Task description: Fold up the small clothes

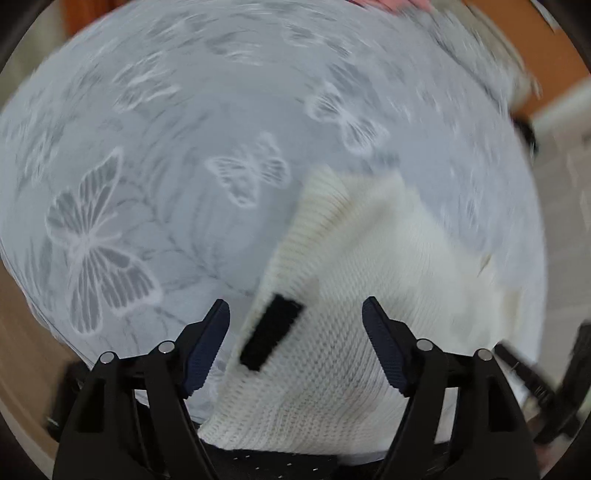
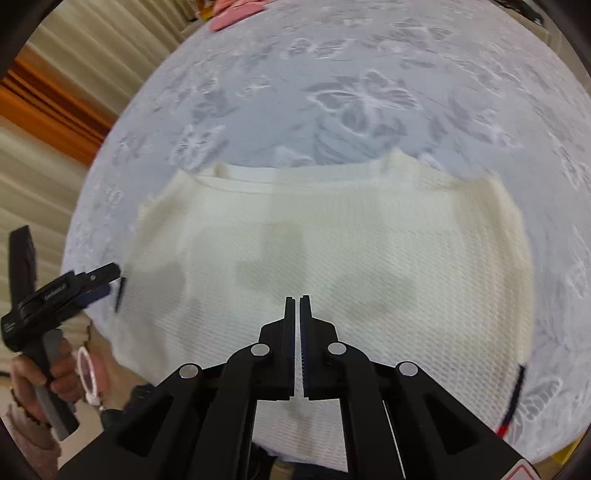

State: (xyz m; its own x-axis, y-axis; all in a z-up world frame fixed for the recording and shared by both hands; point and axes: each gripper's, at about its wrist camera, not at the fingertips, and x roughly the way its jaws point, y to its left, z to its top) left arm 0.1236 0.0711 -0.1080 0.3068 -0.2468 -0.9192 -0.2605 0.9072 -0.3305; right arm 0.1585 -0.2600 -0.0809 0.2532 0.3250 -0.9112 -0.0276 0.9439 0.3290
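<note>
A cream knitted sweater (image 2: 332, 236) lies folded on a pale grey butterfly-patterned tablecloth (image 2: 369, 92). In the left wrist view its edge (image 1: 351, 277) with a black label (image 1: 271, 332) lies under my left gripper (image 1: 295, 312), whose jaws stand open above the knit without pressing it. That same left gripper (image 2: 99, 286) shows at the sweater's left edge in the right wrist view, held by a hand (image 2: 55, 373). My right gripper (image 2: 299, 301) hovers over the sweater's near middle with its fingers shut and nothing between them.
The round table's edge (image 1: 37, 295) curves close on the left. A pink cloth (image 2: 236, 11) lies at the far side of the table. Curtains and an orange band (image 2: 44, 107) stand beyond the table. A red and dark trim (image 2: 515, 398) shows at the sweater's right corner.
</note>
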